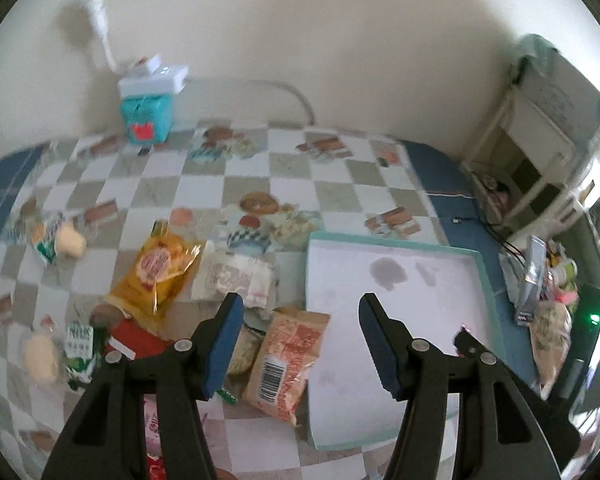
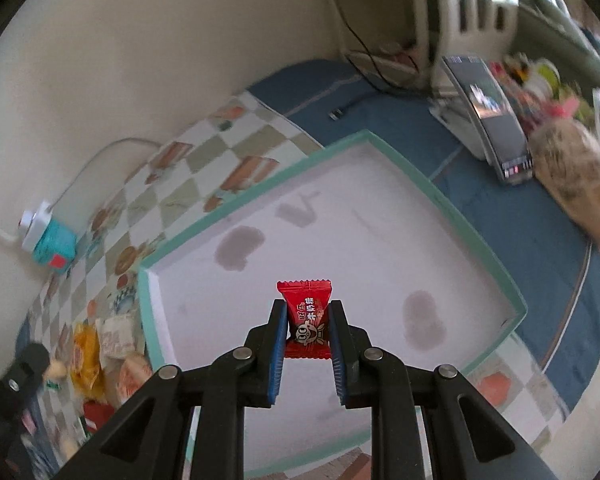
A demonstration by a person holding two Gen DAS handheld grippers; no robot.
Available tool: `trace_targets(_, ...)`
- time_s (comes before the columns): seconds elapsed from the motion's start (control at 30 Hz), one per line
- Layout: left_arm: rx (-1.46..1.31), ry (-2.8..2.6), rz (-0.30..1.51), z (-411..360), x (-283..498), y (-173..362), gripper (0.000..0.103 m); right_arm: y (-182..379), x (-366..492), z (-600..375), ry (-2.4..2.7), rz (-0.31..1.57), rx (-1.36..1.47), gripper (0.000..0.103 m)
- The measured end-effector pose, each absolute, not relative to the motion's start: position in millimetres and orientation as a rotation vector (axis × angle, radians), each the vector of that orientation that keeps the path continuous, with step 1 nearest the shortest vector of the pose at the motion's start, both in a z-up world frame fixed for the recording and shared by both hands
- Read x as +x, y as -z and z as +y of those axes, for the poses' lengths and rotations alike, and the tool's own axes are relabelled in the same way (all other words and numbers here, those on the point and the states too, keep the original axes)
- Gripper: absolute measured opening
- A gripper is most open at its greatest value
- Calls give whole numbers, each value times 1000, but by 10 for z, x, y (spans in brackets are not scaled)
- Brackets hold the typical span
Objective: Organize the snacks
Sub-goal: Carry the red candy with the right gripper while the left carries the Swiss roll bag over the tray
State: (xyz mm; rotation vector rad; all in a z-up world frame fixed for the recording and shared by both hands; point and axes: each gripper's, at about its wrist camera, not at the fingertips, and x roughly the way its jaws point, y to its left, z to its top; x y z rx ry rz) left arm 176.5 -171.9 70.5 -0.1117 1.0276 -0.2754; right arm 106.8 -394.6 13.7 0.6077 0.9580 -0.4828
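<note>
My right gripper is shut on a small red candy packet, held above the white floor of a shallow teal-rimmed box. The box holds nothing but a few grey stains. In the left wrist view the same box lies right of a heap of snacks: a yellow bag, a white wrapper, an orange-brown packet with a barcode, and a green-and-white packet. My left gripper stands open above the box's left edge and the orange-brown packet, with nothing between its fingers.
A checkered cloth covers the table over a blue sheet. A teal tissue box with a white charger sits at the wall. More bags and a dark device crowd the right side. A white shelf stands beyond.
</note>
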Motion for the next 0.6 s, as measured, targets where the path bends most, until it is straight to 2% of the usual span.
trace_targets(0.17,-166,270,1116,-1710,1791,-382,62,-79,1099,-3913,469,956,659,22)
trace_targets(0.6,-21,214,1276,-1845,1763,86,63,-23,1091,-3956,476,966,661,22)
